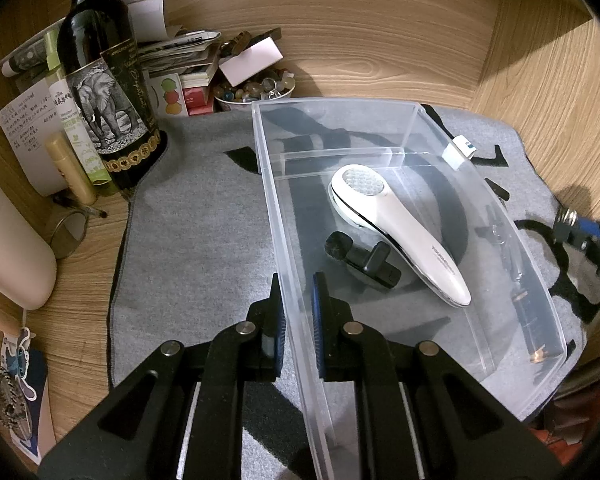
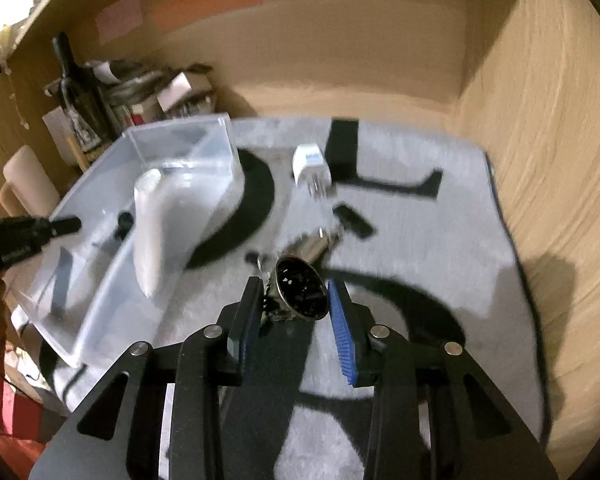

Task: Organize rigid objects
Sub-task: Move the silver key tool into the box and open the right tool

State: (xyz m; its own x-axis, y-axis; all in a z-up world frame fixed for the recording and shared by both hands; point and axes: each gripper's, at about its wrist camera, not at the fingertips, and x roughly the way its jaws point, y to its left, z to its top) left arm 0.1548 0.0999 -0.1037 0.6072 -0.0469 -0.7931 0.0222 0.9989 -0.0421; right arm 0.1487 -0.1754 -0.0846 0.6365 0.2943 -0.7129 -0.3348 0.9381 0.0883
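Observation:
A clear plastic bin point(image 1: 496, 216) lies on a grey mat point(image 1: 204, 216). In it are a white handheld device point(image 1: 400, 228), a small black clip-like item point(image 1: 364, 258) and a dark pen-like item point(image 1: 530, 316). My left gripper point(image 1: 299, 312) is shut on the bin's left wall. My right gripper point(image 2: 294, 308) is closed on a round metal object with a dark face point(image 2: 300, 290), held above the mat point(image 2: 440, 240). The bin point(image 2: 100, 296) is to its left, the view blurred. A white plug adapter point(image 2: 311, 166), a black item point(image 2: 354, 220) and a metal cylinder point(image 2: 316, 244) lie on the mat.
A dark wine bottle point(image 1: 104, 92), small bottles, papers and a bowl of stones point(image 1: 256, 90) crowd the back left corner. Wooden walls enclose the back and right point(image 2: 540, 140). A cream cylinder point(image 1: 8, 248) lies at the left. The right gripper shows at the left view's right edge point(image 1: 588, 240).

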